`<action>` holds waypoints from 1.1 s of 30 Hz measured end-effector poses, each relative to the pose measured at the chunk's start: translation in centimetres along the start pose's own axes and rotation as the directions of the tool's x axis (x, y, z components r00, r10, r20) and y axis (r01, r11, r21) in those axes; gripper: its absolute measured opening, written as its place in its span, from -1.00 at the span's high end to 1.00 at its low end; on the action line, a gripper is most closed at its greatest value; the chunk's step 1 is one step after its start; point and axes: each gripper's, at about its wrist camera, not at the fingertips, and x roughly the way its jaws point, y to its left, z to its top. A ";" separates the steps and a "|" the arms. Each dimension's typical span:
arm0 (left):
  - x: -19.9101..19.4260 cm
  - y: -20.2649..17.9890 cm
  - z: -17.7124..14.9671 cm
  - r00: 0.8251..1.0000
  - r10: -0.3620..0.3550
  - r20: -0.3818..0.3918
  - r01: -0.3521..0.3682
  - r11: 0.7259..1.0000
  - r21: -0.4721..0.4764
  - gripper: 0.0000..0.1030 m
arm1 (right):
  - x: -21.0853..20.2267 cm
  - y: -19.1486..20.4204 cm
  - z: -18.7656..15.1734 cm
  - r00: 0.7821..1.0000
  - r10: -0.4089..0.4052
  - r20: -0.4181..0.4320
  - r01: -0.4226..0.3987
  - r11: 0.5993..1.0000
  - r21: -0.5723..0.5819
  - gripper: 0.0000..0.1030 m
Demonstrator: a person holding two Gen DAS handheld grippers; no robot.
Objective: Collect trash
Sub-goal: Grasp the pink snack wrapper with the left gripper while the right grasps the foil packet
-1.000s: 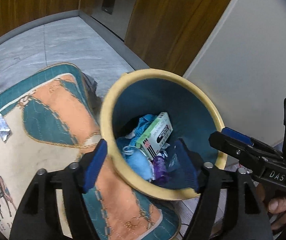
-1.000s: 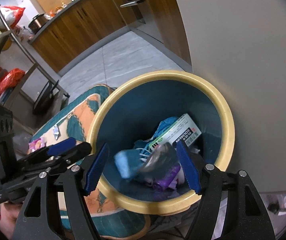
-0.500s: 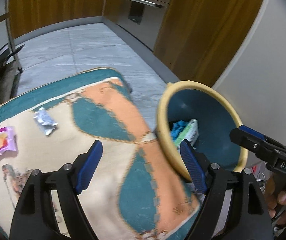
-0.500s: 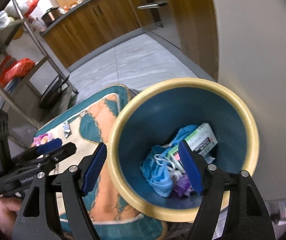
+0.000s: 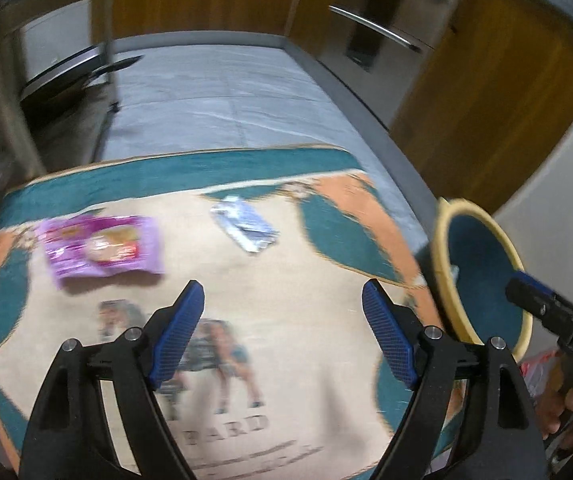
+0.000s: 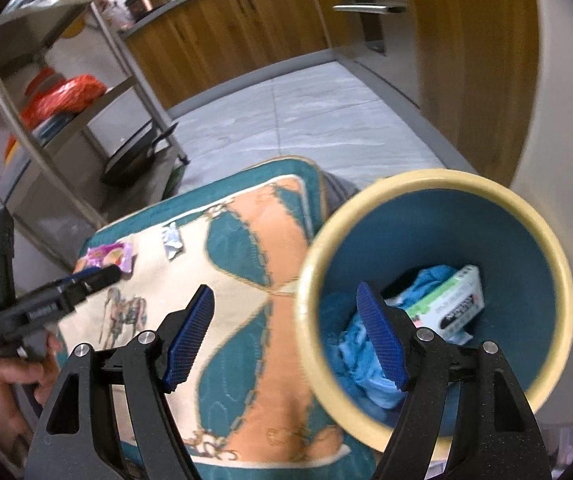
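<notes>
The purple wrapper [image 5: 102, 246] lies flat on the rug [image 5: 306, 320], its long axis running across the left wrist view, with a silver wrapper [image 5: 244, 226] near it. The bin [image 6: 438, 184], beside the rug, holds a white box [image 6: 448, 306] and blue cloth [image 6: 366, 356]. The left gripper [image 5: 282, 336] and right gripper [image 6: 286, 338] both gape wide and empty.

grey tiled floor [image 5: 222, 92], wooden cabinets [image 6: 246, 28], metal shelving rack [image 6: 66, 92], patterned rug [image 5: 270, 308].
</notes>
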 end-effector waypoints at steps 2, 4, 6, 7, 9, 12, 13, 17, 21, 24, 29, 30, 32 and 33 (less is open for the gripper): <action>-0.7 2.1 0.1 1.000 0.015 0.008 -0.015 0.999 -0.046 -0.55 | 0.6 0.9 0.1 1.000 0.010 -0.008 -0.010 1.000 -0.014 -0.45; -1.1 3.9 0.2 0.999 0.028 0.016 -0.027 0.996 -0.090 -0.56 | 1.1 1.8 0.3 1.000 0.022 -0.015 -0.023 0.999 -0.026 -0.45; -1.4 6.1 0.4 0.999 0.049 0.024 -0.045 0.989 -0.140 -0.56 | 1.7 2.8 0.7 0.999 0.037 -0.021 -0.038 0.998 -0.043 -0.45; -1.5 6.8 0.5 0.998 0.059 0.025 -0.054 0.986 -0.158 -0.58 | 2.0 3.3 0.9 0.999 0.043 -0.025 -0.044 0.998 -0.051 -0.45; -1.7 8.9 0.5 0.996 0.090 0.026 -0.083 0.975 -0.206 -0.59 | 2.8 4.5 1.2 0.998 0.055 -0.035 -0.058 0.995 -0.077 -0.45; -1.5 11.8 0.7 0.991 0.129 0.021 -0.118 0.951 -0.286 -0.60 | 4.0 6.1 1.6 0.996 0.069 -0.051 -0.075 0.991 -0.115 -0.45; -1.4 12.5 0.7 0.991 0.136 0.018 -0.124 0.944 -0.306 -0.60 | 4.4 6.5 1.7 0.996 0.073 -0.057 -0.079 0.989 -0.126 -0.45; -0.6 15.0 0.9 0.991 0.134 0.007 -0.121 0.913 -0.390 -0.60 | 6.5 8.0 2.2 0.993 0.083 -0.082 -0.096 0.981 -0.170 -0.45; 0.2 17.4 0.9 0.991 0.136 -0.008 -0.124 0.874 -0.469 -0.60 | 8.7 9.2 2.4 0.989 0.096 -0.110 -0.117 0.973 -0.200 -0.45; 0.7 18.6 0.8 0.992 0.126 -0.021 -0.118 0.850 -0.513 -0.60 | 10.3 10.3 2.6 0.986 0.108 -0.128 -0.135 0.965 -0.225 -0.45; 2.0 17.8 0.9 0.993 0.107 -0.041 -0.113 0.872 -0.476 -0.57 | 12.6 12.7 3.0 0.984 0.115 -0.138 -0.151 0.945 -0.291 -0.45; 2.4 17.8 1.0 0.993 0.109 -0.048 -0.119 0.875 -0.470 -0.51 | 13.2 13.4 3.0 0.984 0.113 -0.138 -0.152 0.938 -0.311 -0.45; 3.1 17.7 0.9 0.991 0.118 -0.068 -0.136 0.880 -0.456 -0.38 | 14.3 14.4 3.2 0.984 0.111 -0.140 -0.153 0.930 -0.334 -0.44; 3.6 17.6 0.9 0.989 0.124 -0.081 -0.147 0.885 -0.442 -0.29 | 14.8 14.7 3.3 0.984 0.108 -0.142 -0.151 0.927 -0.344 -0.40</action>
